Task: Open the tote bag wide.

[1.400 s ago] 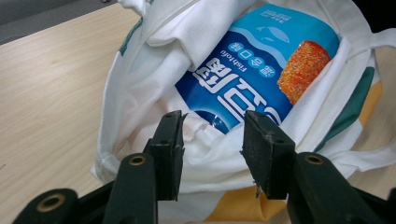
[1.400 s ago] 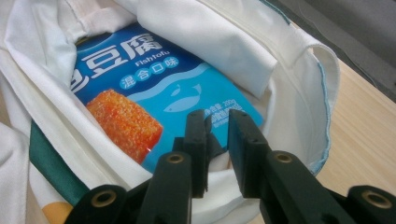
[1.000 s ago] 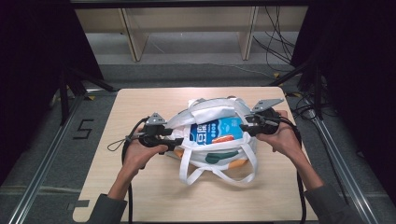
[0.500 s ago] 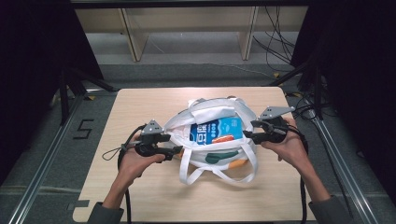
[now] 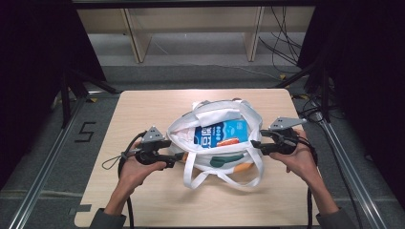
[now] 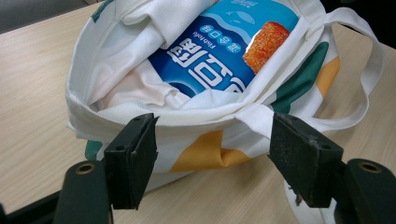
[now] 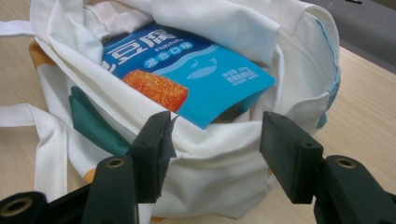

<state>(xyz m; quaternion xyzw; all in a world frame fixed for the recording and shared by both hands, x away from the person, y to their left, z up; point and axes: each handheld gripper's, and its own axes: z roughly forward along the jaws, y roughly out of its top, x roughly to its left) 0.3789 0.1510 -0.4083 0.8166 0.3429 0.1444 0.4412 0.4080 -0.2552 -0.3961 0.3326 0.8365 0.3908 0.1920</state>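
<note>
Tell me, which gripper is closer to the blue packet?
Right. The right gripper sits at the bag rim beside the blue packet's corner; the left gripper is at the opposite rim, farther off.

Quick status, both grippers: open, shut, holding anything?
Left gripper: open, jaws just widened, astride the white tote bag rim, gripping nothing.
Right gripper: open, jaws just widened, at the bag's other rim, gripping nothing.

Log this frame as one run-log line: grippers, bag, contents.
left gripper: open, jaws just opening, at bag rim | right gripper: open, jaws just opening, at opposite rim | tote bag: on table, mouth open | blue snack packet: inside bag
</note>
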